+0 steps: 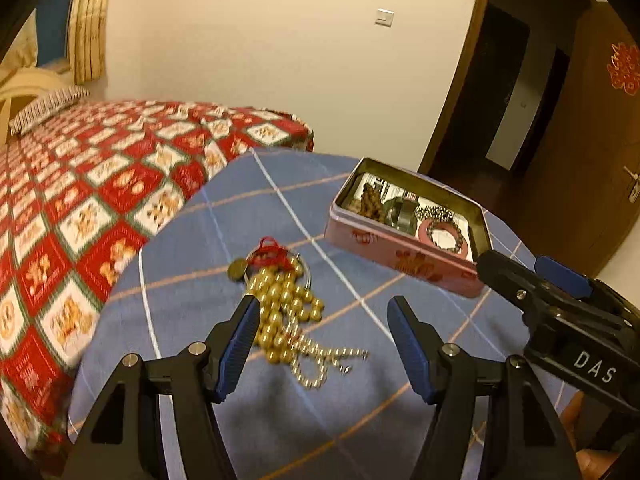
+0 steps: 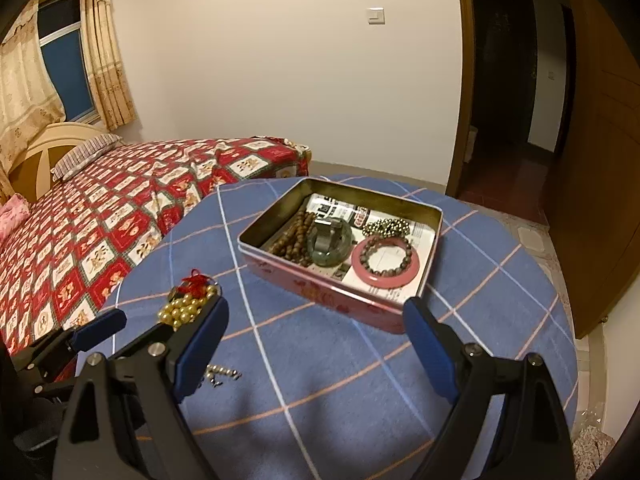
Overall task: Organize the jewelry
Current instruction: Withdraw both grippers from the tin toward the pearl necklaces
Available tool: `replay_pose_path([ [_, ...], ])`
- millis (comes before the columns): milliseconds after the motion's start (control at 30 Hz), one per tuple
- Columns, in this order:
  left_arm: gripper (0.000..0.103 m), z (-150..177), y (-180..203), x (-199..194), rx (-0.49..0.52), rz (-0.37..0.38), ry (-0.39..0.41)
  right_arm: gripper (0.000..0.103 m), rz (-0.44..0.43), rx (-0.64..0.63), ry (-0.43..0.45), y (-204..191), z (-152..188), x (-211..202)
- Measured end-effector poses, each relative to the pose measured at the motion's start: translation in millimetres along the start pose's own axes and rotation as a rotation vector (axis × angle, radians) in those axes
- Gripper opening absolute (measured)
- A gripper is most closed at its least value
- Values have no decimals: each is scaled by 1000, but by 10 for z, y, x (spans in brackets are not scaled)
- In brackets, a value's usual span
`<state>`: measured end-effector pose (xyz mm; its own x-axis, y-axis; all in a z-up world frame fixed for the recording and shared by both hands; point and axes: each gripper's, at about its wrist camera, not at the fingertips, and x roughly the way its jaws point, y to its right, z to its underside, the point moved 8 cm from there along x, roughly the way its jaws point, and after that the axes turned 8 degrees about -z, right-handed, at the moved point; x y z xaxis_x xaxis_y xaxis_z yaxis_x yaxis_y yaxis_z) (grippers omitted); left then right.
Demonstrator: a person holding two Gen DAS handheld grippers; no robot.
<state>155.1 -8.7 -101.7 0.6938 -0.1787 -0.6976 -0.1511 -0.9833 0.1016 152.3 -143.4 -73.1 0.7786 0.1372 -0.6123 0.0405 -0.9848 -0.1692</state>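
A gold bead necklace [image 1: 282,304] with a thin ball chain lies heaped on the blue checked tablecloth [image 1: 280,216]. A red string piece [image 1: 270,251] and a coin-like pendant [image 1: 237,269] lie at its far end. My left gripper [image 1: 322,320] is open, its fingers on either side of the near part of the heap, just above it. The open pink tin [image 2: 320,292] holds brown beads [image 2: 294,236], a green glass piece [image 2: 330,240], a pink bangle [image 2: 386,260] and a beaded bracelet [image 2: 386,254]. My right gripper [image 2: 316,322] is open and empty, just before the tin.
The round table stands beside a bed with a red patterned quilt [image 2: 100,220]. An open doorway [image 2: 504,80] and a wooden door are at the right. The right gripper shows in the left wrist view [image 1: 536,276], next to the tin's near corner.
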Motion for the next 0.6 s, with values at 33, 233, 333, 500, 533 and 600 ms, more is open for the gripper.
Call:
replay_pose_path([
  [33,67,38,-41,-7,-12,12,-11,91,-3,-2,0,-20,20,-13],
  [233,70,244,-336,-48,-107,48,-54,91,-19,-19,-10,-153,164,-29],
  [333,74,336,-432,-52,-126,59,-66,91,-30,-26,-31,-217,265,16],
  [500,74,462,-539,-75,-81,-5,-76,91,-55,-46,-69,-330,418,106],
  [533,74,466,-581,-93,-74,-32,-62,91,-64,-49,-74,-351,435,113],
  [600,74,460,-651,-102,-70,-52,-38,90,-77,-54,-79,-383,460,131],
])
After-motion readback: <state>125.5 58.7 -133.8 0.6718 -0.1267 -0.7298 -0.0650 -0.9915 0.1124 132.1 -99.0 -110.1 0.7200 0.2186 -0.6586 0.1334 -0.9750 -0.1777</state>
